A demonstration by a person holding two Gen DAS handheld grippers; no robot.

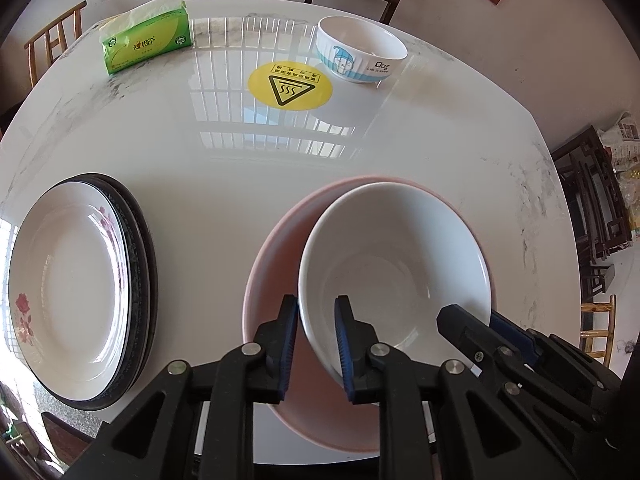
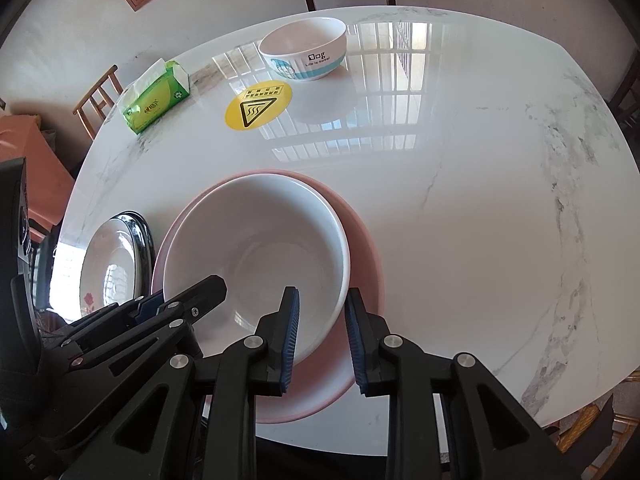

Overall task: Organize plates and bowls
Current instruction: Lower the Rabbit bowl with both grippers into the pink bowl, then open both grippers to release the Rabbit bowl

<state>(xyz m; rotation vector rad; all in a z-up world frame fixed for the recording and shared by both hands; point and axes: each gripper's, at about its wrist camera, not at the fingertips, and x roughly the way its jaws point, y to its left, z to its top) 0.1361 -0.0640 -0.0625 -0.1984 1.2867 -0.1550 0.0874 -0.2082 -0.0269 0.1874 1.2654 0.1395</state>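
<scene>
We judge the white bowl [image 1: 394,264], nested in the pink bowl [image 1: 272,264] on the tabletop [image 1: 224,152], rigid, glazed, slippery and breakable. Left claw [image 1: 317,342] and right claw [image 2: 322,338] straddle opposite rims, narrowly parted, pads not visibly pressing.

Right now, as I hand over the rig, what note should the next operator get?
Left gripper: open, astride the near-left rim of the white bowl, not clamped.
Right gripper: open, astride its near-right rim.
Things: white bowl sits off-centre inside the pink bowl; flowered plate tops the dark plates at left; printed bowl stands alone at the far side.
Done: plates stacked, two bowls nested.
Left: probably nest the printed bowl.
</scene>
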